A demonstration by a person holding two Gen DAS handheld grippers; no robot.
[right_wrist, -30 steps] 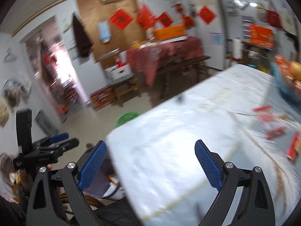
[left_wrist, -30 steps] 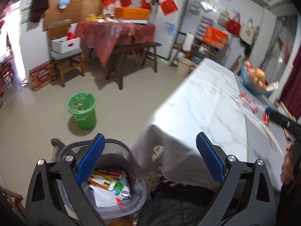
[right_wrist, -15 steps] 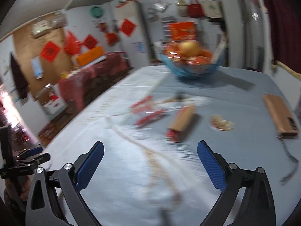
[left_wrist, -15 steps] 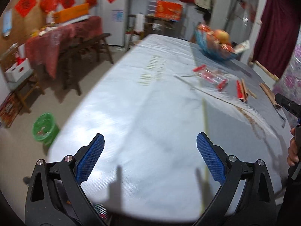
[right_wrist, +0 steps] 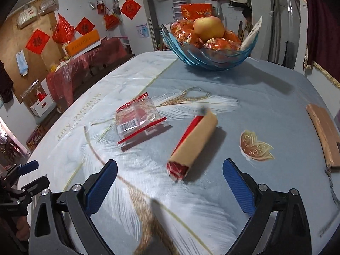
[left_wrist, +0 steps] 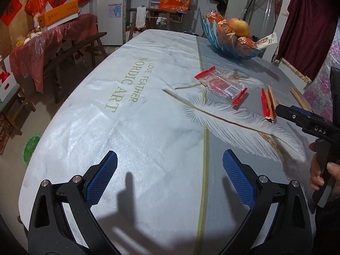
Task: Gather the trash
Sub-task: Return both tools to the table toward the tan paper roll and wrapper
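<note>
- Both views have swung from the floor bins up onto the desk point(right_wrist: 265, 97), so the next piece of trash now lies ahead.
- Right gripper point(right_wrist: 170, 182) hovers wide open and empty, just short of the brown-and-red wrapper tube point(right_wrist: 194, 144) at mid-desk.
- Left gripper point(left_wrist: 170, 180), equally spread and empty, hangs over the near edge.
- Beyond lies the clear snack wrapper point(right_wrist: 138, 120); the fruit bowl point(right_wrist: 208, 58) sits toward the far edge.
</note>
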